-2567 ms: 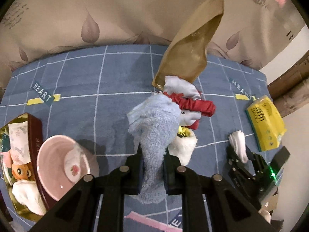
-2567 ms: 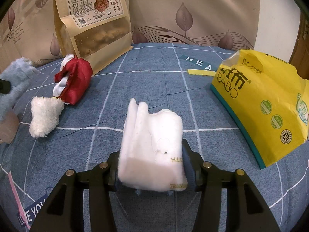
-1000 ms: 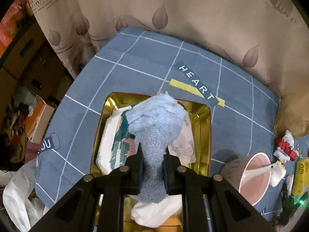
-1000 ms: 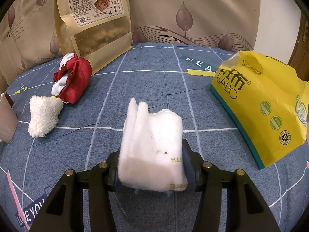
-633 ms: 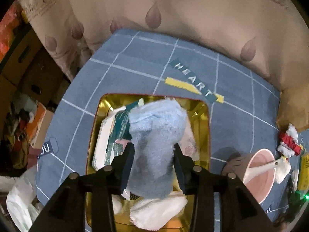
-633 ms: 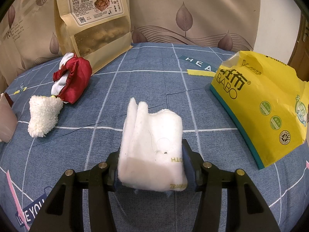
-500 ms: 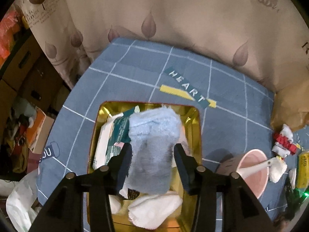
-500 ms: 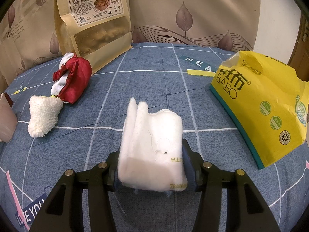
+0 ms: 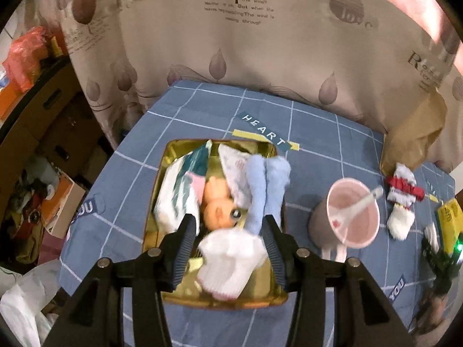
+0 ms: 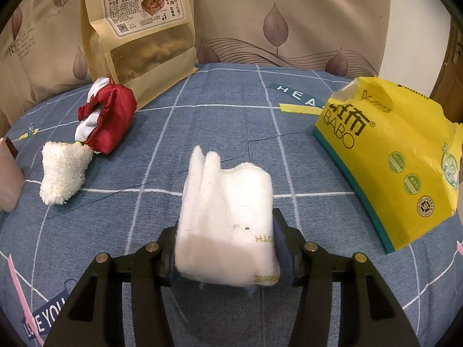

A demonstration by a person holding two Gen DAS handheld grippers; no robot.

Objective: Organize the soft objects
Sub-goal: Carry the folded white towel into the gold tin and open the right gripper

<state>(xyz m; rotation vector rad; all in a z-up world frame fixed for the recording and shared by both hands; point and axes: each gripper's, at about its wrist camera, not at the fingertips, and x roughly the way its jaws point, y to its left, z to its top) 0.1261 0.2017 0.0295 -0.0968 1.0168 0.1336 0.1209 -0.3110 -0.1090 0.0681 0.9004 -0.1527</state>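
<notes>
In the left wrist view a gold tray (image 9: 162, 179) holds a tissue pack (image 9: 176, 193), a small doll (image 9: 217, 205), a white sock (image 9: 228, 263) and a light blue fluffy sock (image 9: 263, 190) along its right side. Above the tray my left gripper (image 9: 230, 225) is opening; its pads touch nothing. In the right wrist view my right gripper (image 10: 225, 245) is shut on a folded white cloth (image 10: 228, 217) that rests on the blue tablecloth. A red and white cloth bundle (image 10: 110, 115) and a fluffy white sock (image 10: 62, 172) lie further left.
A pink cup (image 9: 351, 217) with a spoon stands right of the tray. A brown snack bag (image 10: 141, 29) leans on the curtain at the back. A yellow tissue pack (image 10: 390, 156) lies right of the white cloth. Boxes and bags crowd the floor (image 9: 43, 173) beyond the table's left edge.
My left gripper opened and let go of the blue sock, which now lies in the tray, then rose and drew back. The right gripper and its white cloth stayed still.
</notes>
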